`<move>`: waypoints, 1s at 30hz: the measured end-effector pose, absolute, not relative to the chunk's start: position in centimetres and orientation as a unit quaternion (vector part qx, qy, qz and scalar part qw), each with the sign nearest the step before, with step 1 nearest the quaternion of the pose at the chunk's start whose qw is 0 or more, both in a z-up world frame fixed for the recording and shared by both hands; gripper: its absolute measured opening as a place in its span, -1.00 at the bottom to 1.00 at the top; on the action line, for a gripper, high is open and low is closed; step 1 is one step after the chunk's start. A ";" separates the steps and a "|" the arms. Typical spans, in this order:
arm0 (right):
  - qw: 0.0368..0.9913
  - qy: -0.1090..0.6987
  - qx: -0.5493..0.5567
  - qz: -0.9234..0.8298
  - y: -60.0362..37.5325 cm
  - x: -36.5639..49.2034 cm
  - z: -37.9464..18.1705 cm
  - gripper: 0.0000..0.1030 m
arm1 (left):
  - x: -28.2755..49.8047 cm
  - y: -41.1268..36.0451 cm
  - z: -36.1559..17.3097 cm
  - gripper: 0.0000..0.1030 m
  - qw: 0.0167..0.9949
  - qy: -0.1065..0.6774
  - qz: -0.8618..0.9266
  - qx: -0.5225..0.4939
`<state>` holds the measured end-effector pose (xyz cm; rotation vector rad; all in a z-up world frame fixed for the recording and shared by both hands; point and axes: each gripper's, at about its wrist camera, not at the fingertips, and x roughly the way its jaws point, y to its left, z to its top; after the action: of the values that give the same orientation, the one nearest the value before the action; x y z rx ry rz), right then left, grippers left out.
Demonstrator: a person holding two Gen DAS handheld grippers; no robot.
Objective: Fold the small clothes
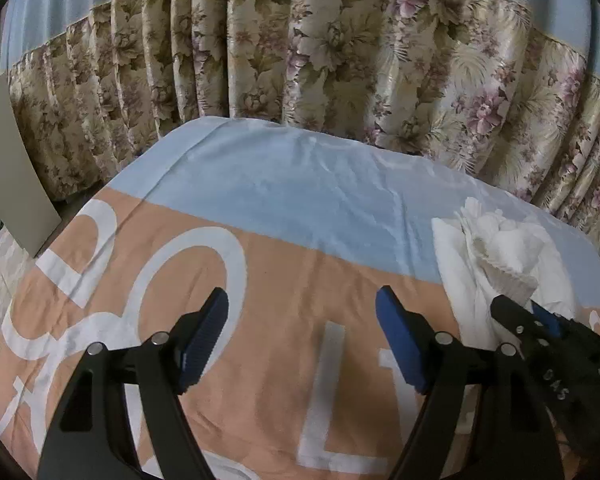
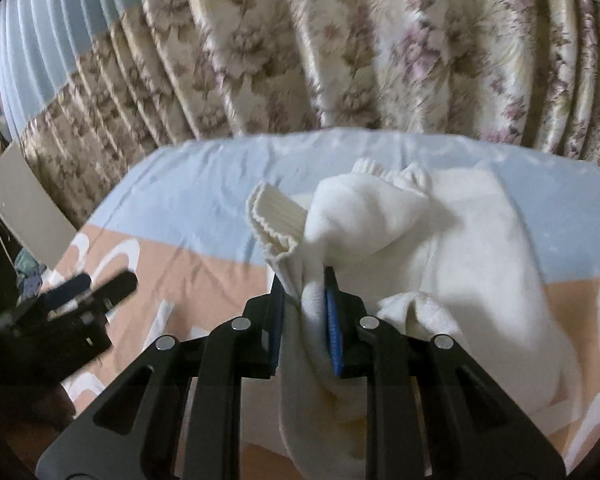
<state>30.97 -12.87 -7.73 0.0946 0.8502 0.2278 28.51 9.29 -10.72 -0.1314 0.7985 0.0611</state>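
A bundle of white socks (image 2: 440,240) lies bunched on the peach and pale-blue bedsheet (image 2: 188,208). My right gripper (image 2: 306,280) is shut on a fold of one white sock, whose ribbed cuff (image 2: 274,216) sticks up past the fingertips. The same white socks (image 1: 496,248) show at the right of the left wrist view, with the right gripper (image 1: 518,306) clamped on them. My left gripper (image 1: 302,300) hovers open over bare peach sheet, nothing between its blue pads (image 1: 202,340). In the right wrist view the left gripper (image 2: 96,284) is at the far left, apart from the socks.
A floral curtain (image 1: 340,60) hangs just behind the bed's far edge. A pale flat board (image 1: 12,168) leans at the left beside the bed. Big white letters (image 1: 328,396) are printed on the peach part of the sheet.
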 end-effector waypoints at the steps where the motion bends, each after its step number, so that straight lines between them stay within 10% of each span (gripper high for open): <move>1: 0.903 0.414 0.042 0.109 -12.3 31.1 -8.1 -0.62 | 28.5 9.5 -10.8 0.49 0.918 0.389 0.029 -0.066; 9: 0.903 0.418 0.023 0.092 -10.2 31.8 -9.0 -0.60 | 28.3 9.6 -10.7 0.49 0.918 0.388 0.028 -0.070; 19: 0.927 0.336 0.088 0.141 -16.8 25.9 -1.8 0.33 | 27.5 5.8 -9.1 0.50 0.920 0.384 -0.020 -0.073; 30: 0.930 0.341 0.120 0.067 -26.5 23.1 -2.6 0.38 | 26.8 -4.9 -8.8 0.50 0.909 0.395 -0.126 -0.041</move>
<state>23.15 -26.54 -2.60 0.2454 0.6985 0.1368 26.83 -4.87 -8.82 -0.0848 0.8152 -0.2598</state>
